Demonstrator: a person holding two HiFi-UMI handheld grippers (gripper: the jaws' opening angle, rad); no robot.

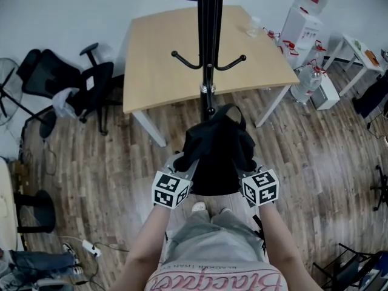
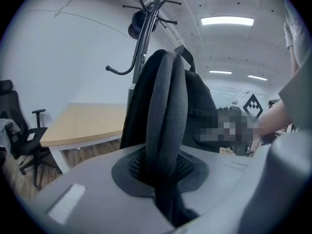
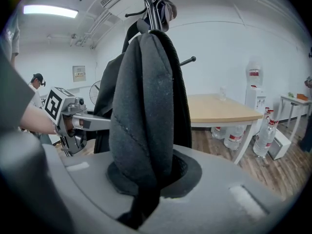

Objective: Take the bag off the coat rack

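Observation:
A black bag [image 1: 215, 153] hangs between my two grippers, just in front of the black coat rack [image 1: 209, 41]. Its top loop [image 1: 230, 111] stands near the pole and sits on no hook that I can see. My left gripper [image 1: 182, 162] is shut on one padded shoulder strap [image 2: 165, 111], which rises out of the jaws. On the bag's other side my right gripper [image 1: 251, 163] is shut on the other padded strap [image 3: 144, 116]. The rack's lower hooks [image 1: 176, 56] are bare. A dark item hangs at the top of the rack [image 2: 136, 26].
Behind the rack stands a light wooden table [image 1: 163, 47]. A black office chair [image 1: 76, 80] is at the left. At the right are a water dispenser [image 1: 301, 26], water bottles [image 1: 306, 83] and a small white table [image 1: 364, 53]. A power strip [image 1: 91, 245] lies on the floor.

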